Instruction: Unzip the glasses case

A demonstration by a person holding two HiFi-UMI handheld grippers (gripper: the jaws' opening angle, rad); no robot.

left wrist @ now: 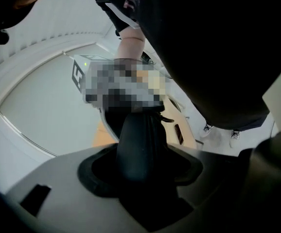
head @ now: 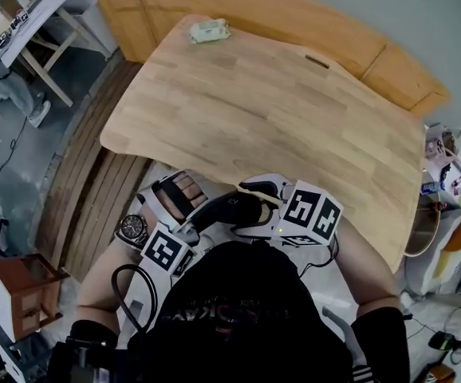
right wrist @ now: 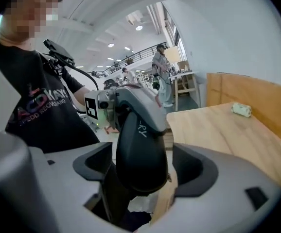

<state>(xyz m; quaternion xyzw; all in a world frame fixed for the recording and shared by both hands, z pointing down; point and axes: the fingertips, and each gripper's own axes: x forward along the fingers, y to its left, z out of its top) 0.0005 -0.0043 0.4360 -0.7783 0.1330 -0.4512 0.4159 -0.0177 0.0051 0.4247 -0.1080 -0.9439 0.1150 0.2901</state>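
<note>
A person stood at the near edge of a pale wooden desk (head: pixel 294 118), holding a pair of tongs in each hand close against the chest. Between the two tools sat a black, smooth, rounded glasses case (head: pixel 226 208). It hung in the air just off the desk's near edge and did not rest on the desk.

The left tongs (head: pixel 205 214) were clenched on one end of the case. In the left gripper view the dark shell (left wrist: pixel 140 144) filled the space between the jaws (left wrist: pixel 140 171).

The right tongs (head: pixel 256 204) stood released and wide. In the right gripper view the other end of the case (right wrist: pixel 140 149) lay between the jaws (right wrist: pixel 143 166), with a clear gap on each side. A small tab at the case's lower edge (right wrist: pixel 169 177) was possibly the zip pull. Whether the zip was open at all could not be told.

A small pale packet (head: pixel 209 30) lay well apart, by the desk's far edge.

The likely risks were these. Only one grip carried the case, and the slick, curved shell could pivot or slide out of it. Nothing lay under the case, so a slip would probably drop it to the floor. The right tongs might also close on the shell instead of the tiny pull. A hard tug along the zip could then twist the case loose.
</note>
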